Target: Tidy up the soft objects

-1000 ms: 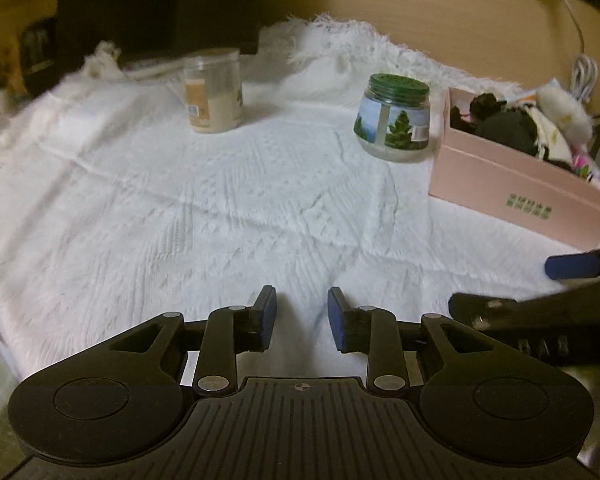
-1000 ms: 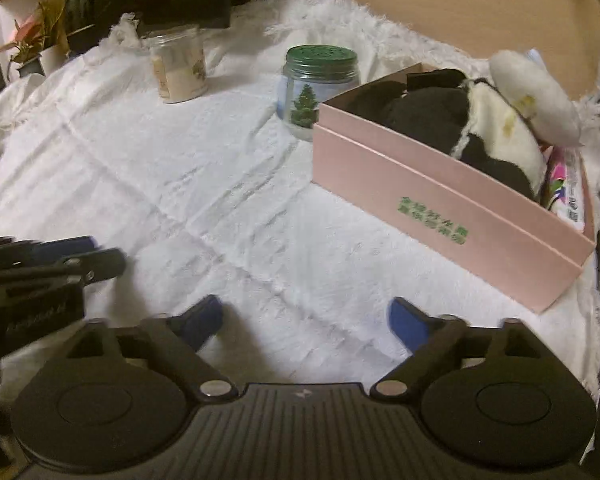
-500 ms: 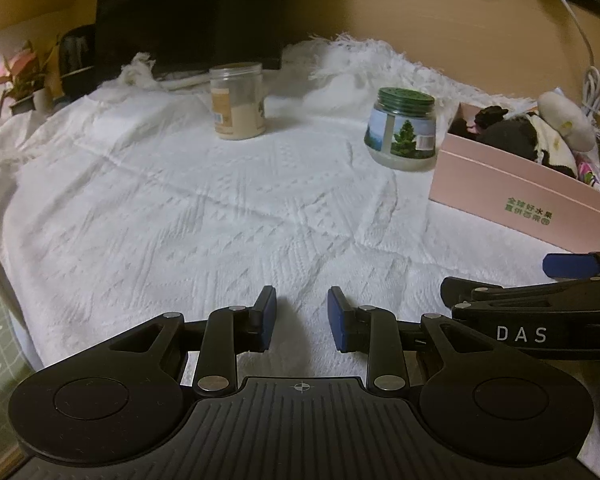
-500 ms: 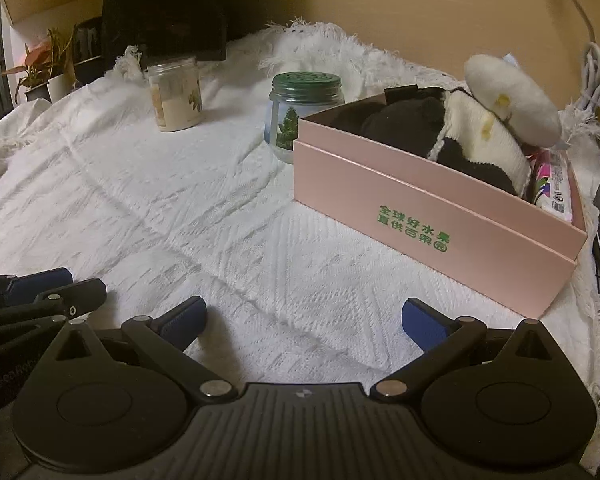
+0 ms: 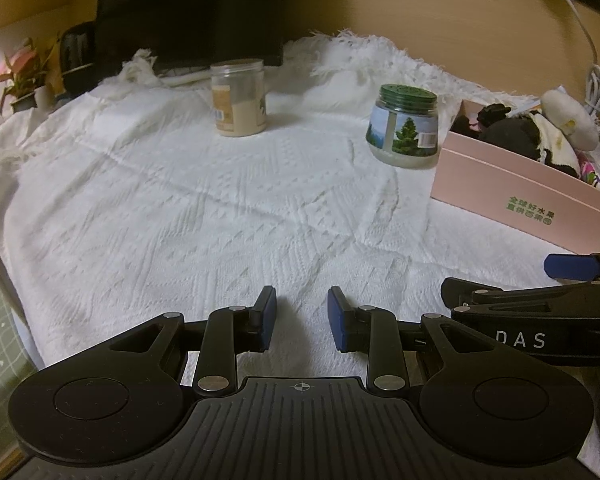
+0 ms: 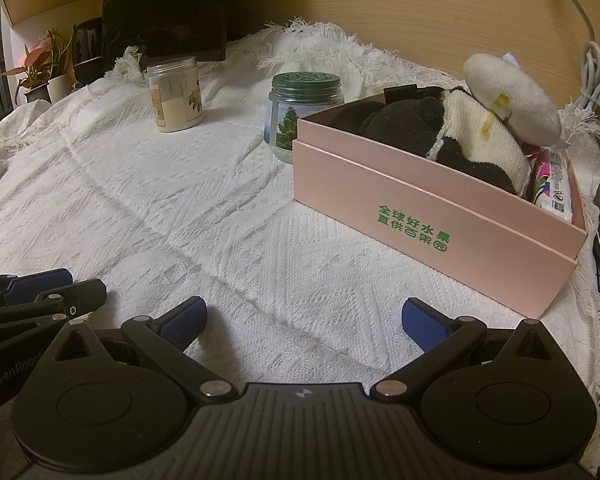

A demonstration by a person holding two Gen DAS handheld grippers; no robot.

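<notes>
Your soft things already sit in the pink box (image 6: 432, 216) — black knit, cream pad (image 6: 512, 100) on top. It lies ahead and right of your right gripper (image 6: 304, 316), the nearer one, spread wide and empty. The left gripper (image 5: 302, 318) is narrowly parted, pinching nothing. Only the right view shows the packet (image 6: 552, 184) — probably tissues.

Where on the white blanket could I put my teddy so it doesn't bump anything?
The biggest bare patch is the white blanket in front of the clear jar and left of the pink box. There is also a narrower strip between the box and the right tool. It is crowded inside the box and around the green-lidded jar.
</notes>
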